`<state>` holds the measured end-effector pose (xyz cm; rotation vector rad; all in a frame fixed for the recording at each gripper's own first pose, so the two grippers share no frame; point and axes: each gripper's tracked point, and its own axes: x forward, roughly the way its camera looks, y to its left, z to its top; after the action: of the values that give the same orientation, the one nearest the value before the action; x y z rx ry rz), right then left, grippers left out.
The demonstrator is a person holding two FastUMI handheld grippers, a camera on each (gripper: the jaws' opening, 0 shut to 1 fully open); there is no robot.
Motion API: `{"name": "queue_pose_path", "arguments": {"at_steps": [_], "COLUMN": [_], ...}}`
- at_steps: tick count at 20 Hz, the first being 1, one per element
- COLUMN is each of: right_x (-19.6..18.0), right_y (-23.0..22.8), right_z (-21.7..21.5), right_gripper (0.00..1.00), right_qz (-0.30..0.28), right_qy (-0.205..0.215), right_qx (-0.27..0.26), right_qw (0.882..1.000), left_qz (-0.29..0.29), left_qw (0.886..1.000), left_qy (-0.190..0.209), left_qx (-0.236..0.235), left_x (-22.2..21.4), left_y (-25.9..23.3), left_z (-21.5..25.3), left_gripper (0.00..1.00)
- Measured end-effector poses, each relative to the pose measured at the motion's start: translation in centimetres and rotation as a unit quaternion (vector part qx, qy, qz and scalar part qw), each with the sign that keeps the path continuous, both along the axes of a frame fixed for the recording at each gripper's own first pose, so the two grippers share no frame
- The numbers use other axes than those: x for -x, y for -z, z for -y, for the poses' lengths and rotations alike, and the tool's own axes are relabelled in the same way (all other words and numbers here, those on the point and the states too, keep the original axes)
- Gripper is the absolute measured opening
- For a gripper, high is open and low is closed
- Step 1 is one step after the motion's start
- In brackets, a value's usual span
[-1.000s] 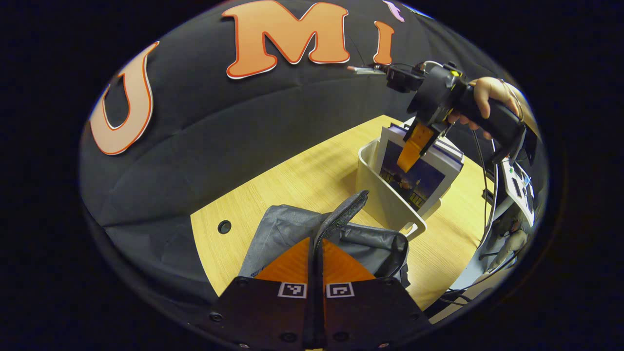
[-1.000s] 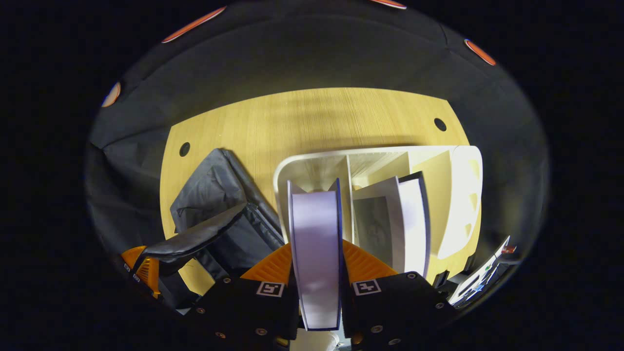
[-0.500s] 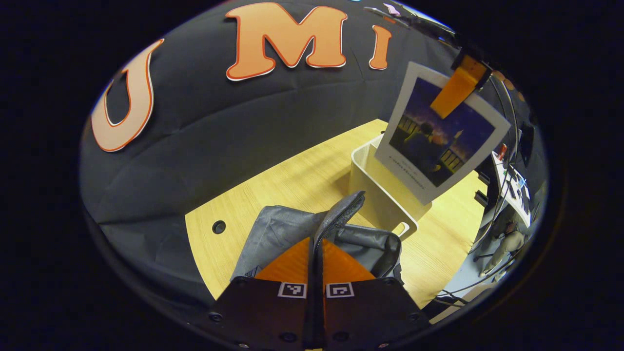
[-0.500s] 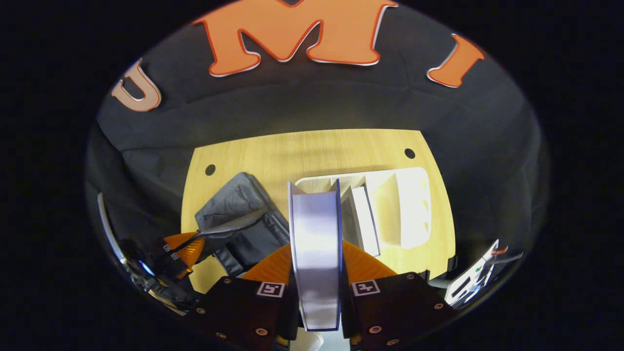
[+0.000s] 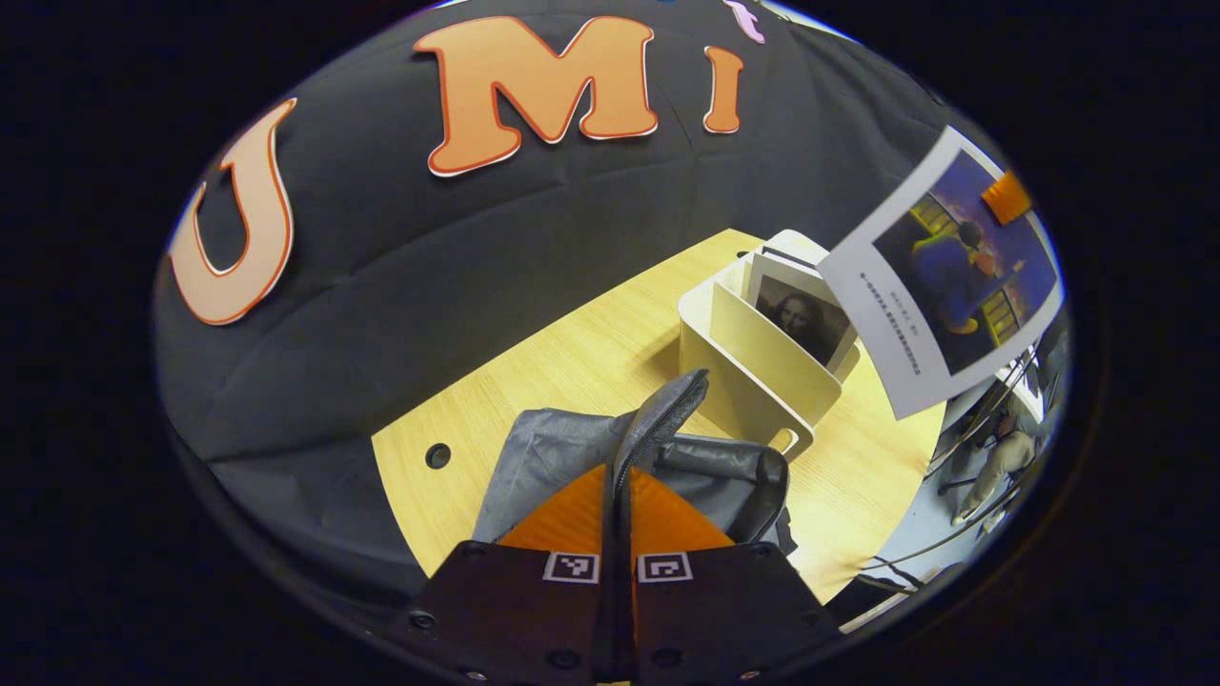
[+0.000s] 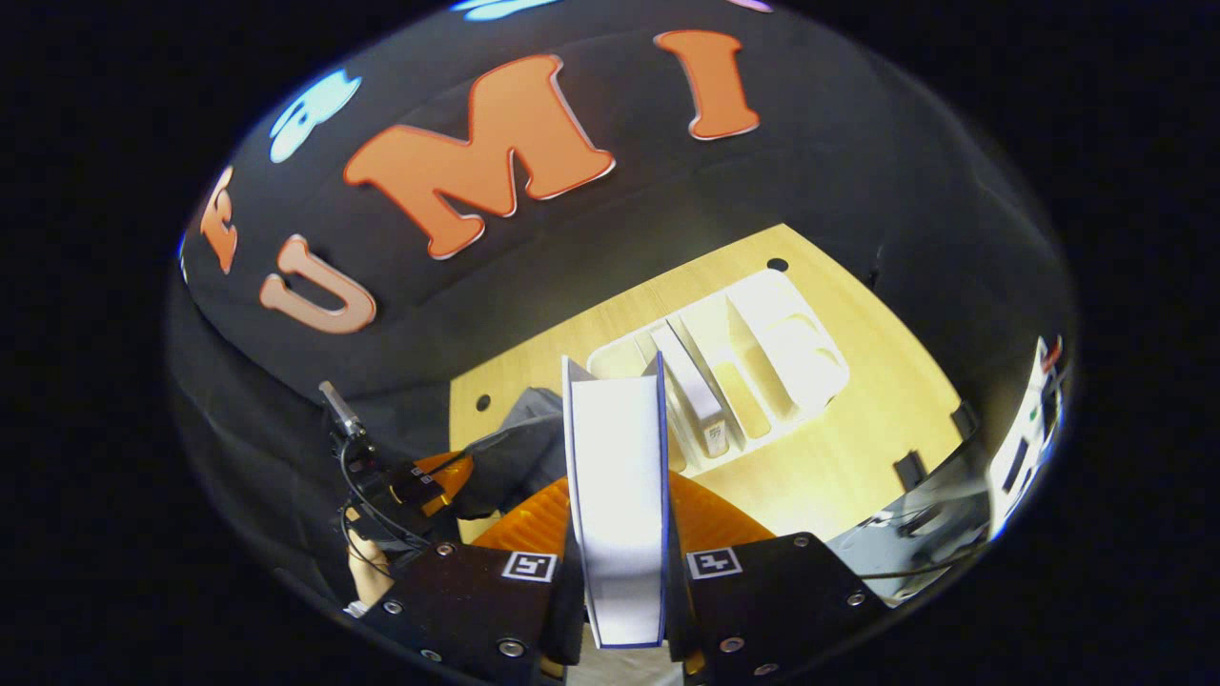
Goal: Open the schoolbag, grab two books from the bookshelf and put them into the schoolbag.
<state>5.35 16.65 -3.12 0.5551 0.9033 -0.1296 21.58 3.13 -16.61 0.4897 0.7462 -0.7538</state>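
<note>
We see the right gripper [image 6: 618,572] clamped on the first book [image 6: 615,495], both fingers pressing its covers, with the page edge running straight ahead between them. One second earlier this book stood in the bookshelf [image 6: 753,353]; it has since been lifted fully clear and swung aside, so the shelf now lies ahead and to the right of this gripper, well below it. We judge that the extraction step is complete and that the carry toward the schoolbag [image 6: 515,457], ahead and to the left of the gripper, is under way.

The left gripper [image 5: 618,514] is closed on the zipper edge of the schoolbag's flap [image 5: 667,419], holding the mouth open directly in front of its fingers, as it did a second ago. Beyond the bag, ahead and to the right, the bookshelf rests on the table [image 5: 572,362] with a second book [image 5: 799,319] upright in one compartment. Higher and farther right, the lifted book hangs tilted in the air, showing a white-bordered cover with a dark blue picture. The schoolbag is grey, soft and slumped.
</note>
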Motion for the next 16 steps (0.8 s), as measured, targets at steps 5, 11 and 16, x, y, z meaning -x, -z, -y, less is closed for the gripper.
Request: {"name": "queue_pose_path", "arguments": {"at_steps": [5,11,16], "right_x": [3.0,4.3,0.5], "right_y": [5.4,13.6,18.6], "right_z": [-2.2,-7.2,-12.2], "right_gripper": [0.35,0.34,0.35], "right_qz": [0.056,0.057,0.041], "right_qy": [0.079,0.137,0.143], "right_qx": [-0.163,-0.326,-0.373], "right_qw": [0.982,0.934,0.916], "left_qz": [0.005,0.014,0.022], "left_qw": [1.000,1.000,0.999], "left_qy": [0.001,0.007,0.012], "left_qx": [-0.010,-0.025,-0.032], "left_x": [-0.4,-0.7,-0.2], "left_y": [-0.5,-1.0,-1.8], "left_z": [0.0,-0.2,0.3], "left_gripper": [0.01,0.01,0.01]}}
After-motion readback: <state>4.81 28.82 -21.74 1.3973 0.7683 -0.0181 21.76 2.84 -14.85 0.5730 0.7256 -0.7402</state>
